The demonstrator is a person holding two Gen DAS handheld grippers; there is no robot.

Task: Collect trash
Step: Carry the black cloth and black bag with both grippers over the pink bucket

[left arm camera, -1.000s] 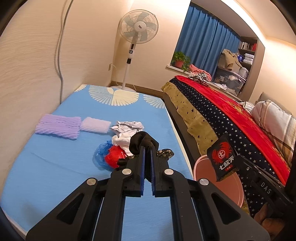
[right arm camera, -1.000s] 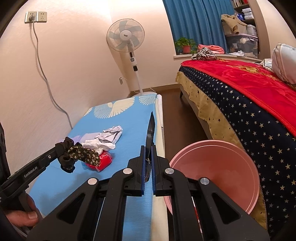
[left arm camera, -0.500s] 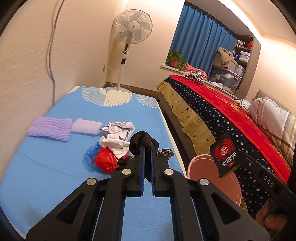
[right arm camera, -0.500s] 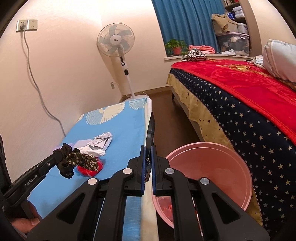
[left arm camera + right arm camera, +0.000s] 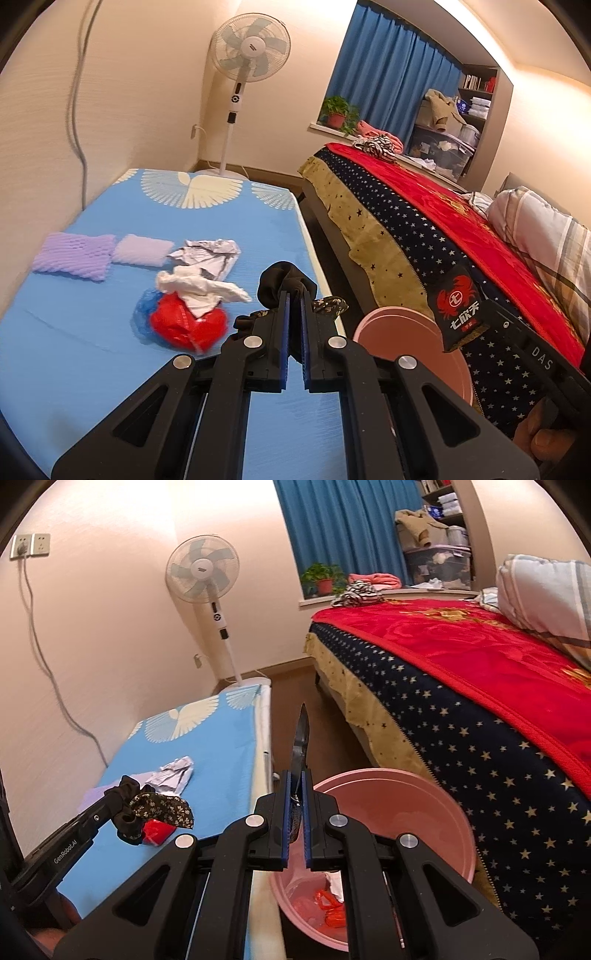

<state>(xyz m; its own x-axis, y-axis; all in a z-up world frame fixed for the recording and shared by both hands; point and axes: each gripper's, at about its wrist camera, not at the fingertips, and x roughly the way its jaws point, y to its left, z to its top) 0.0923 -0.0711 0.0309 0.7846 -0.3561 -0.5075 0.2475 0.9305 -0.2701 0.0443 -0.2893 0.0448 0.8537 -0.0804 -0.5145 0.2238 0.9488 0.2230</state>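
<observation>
My left gripper (image 5: 294, 295) is shut on a black scrunchie with a floral-print tail (image 5: 286, 286), held above the blue mat's right edge; the right wrist view shows that scrunchie (image 5: 157, 806) from the side. My right gripper (image 5: 295, 775) is shut on a flat black snack packet with a red crab logo (image 5: 300, 746), seen edge-on over the pink bin (image 5: 424, 812). In the left wrist view the packet (image 5: 458, 308) hangs beside the bin (image 5: 399, 325). On the mat lie a red bag (image 5: 188, 325), white tissue (image 5: 201, 288), crumpled paper (image 5: 210, 253) and purple foam nets (image 5: 74, 253).
The blue mat (image 5: 74, 369) lies along the left wall. A bed with a red and starred blanket (image 5: 424, 221) stands to the right across a narrow floor strip. A standing fan (image 5: 243, 74) is at the far end. The bin holds orange and white scraps (image 5: 332, 904).
Both grippers have drifted right toward the bin, so the mat's trash sits further left in the left wrist view. The bin fills more of the right wrist view. Both grips are unchanged.
</observation>
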